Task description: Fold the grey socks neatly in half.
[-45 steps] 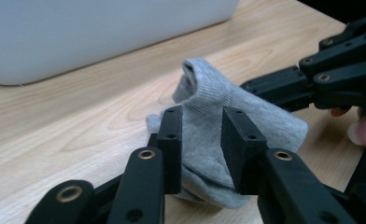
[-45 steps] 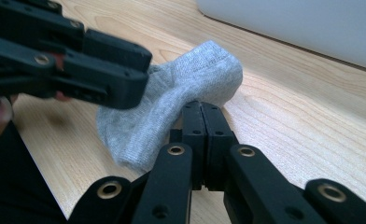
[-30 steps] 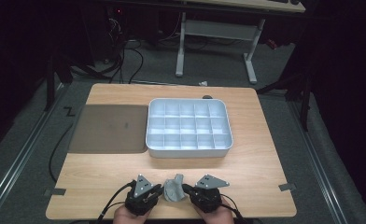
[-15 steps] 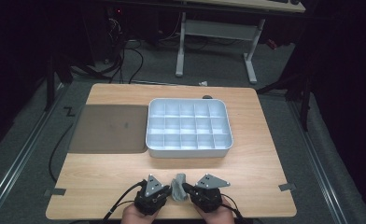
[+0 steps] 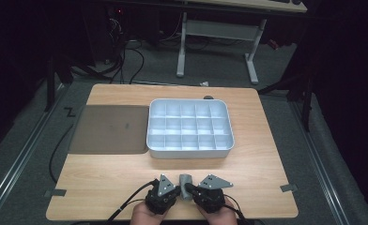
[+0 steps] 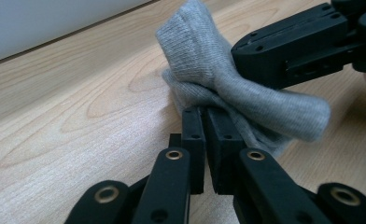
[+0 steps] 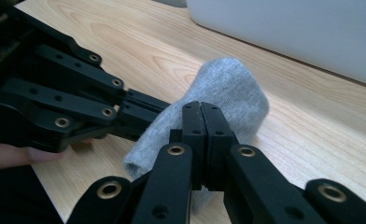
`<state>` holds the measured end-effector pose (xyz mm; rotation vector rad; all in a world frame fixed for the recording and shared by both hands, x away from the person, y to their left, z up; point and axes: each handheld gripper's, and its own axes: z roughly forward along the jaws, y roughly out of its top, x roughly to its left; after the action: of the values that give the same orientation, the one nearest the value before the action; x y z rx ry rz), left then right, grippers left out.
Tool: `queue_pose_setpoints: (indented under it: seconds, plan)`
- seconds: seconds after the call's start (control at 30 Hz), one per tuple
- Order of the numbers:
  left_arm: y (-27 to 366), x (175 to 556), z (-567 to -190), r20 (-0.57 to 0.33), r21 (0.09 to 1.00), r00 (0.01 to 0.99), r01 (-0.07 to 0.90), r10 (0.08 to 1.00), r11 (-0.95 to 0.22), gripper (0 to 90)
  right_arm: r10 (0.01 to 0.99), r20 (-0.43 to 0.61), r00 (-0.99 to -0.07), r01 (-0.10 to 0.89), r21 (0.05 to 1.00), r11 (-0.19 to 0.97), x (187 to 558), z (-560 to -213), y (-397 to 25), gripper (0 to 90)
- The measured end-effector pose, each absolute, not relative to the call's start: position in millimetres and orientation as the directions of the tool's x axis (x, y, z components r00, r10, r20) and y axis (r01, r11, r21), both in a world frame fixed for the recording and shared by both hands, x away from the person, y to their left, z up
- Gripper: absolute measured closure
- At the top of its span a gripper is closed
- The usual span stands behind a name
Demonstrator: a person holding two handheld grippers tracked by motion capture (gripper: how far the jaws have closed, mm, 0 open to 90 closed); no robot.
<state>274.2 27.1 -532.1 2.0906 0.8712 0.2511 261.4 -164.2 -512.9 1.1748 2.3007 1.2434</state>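
Grey sock [image 5: 186,180] bunched between my two grippers at near table [image 5: 266,178] edge. Left gripper [image 6: 204,114] clamped on it, right gripper [image 7: 202,112] clamped too. Since a second ago, grippers drawn together, sock folded up; fold looks nearly made.

Low in the frame, near the bottom edge of the wooden counter [image 5: 102,183], the left gripper [image 5: 163,194] and right gripper [image 5: 209,193] sit close together, a small grey cloth [image 5: 186,180] bunched between them. At centre stands a pale compartment tray [image 5: 190,151]; touching its left side lies a dark mat [image 5: 108,129]. A white desk frame [image 5: 217,30] stands on the floor at the upper middle of the frame.
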Motion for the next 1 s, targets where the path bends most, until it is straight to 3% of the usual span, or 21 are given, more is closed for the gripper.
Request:
queue_pose_setpoints:
  seconds: [0.33, 0.53, 1.0]
  plan:
    - [26, 274, -533, -0.096, 0.757, 0.749, 0.483, 0.656, -0.44, 89.7, 0.757, 0.117, -0.643, 0.524, 0.788, 0.324, 260, -518, -158, 90.0]
    - [31, 275, -533, -0.107, 0.756, 0.746, 0.49, 0.657, -0.434, 86.3, 0.763, 0.088, -0.641, 0.518, 0.783, 0.345, 260, -524, -156, 90.0]
    - [39, 266, -517, -0.132, 0.841, 0.738, 0.437, 0.662, -0.32, 88.0, 0.753, 0.118, -0.648, 0.522, 0.789, 0.325, 260, -527, -159, 90.0]
